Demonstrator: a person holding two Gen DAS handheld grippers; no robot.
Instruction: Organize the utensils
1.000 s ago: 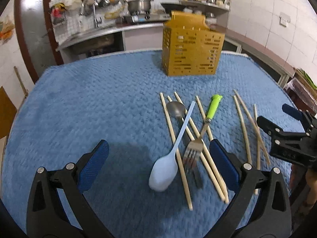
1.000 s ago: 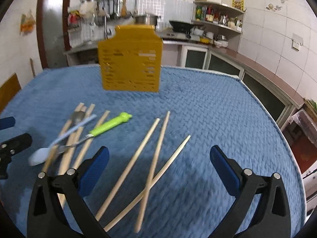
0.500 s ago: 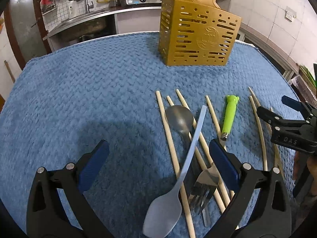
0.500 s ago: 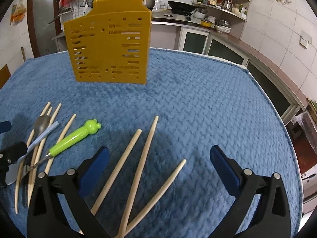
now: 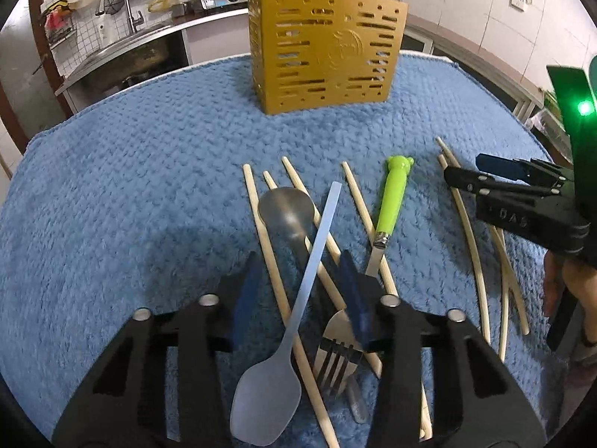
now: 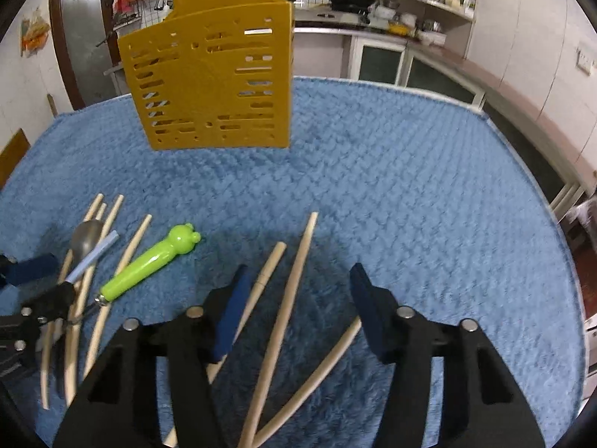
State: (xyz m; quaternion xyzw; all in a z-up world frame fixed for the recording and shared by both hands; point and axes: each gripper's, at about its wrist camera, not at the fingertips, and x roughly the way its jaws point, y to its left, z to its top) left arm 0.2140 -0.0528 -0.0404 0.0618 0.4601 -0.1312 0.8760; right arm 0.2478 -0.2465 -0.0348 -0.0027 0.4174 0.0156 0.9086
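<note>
Hovering low in front of the yellow utensil caddy [image 5: 325, 43] on the blue-covered surface [image 5: 130, 171], with the left tool [image 5: 298, 287] partly open and straddling the pale blue spoon [image 5: 298, 310], grey spoon [image 5: 287, 211] and several chopsticks [image 5: 261, 224], gripping nothing yet. Reaching in beside the same heap, nearer than the caddy, with the right tool [image 6: 296, 298] also partly open and empty over three loose chopsticks [image 6: 294, 280]. Lying tangled in the heap, fork [image 5: 391, 201] with green bear handle, crossed by sticks and crowding the left fingers [image 5: 354, 298].
</note>
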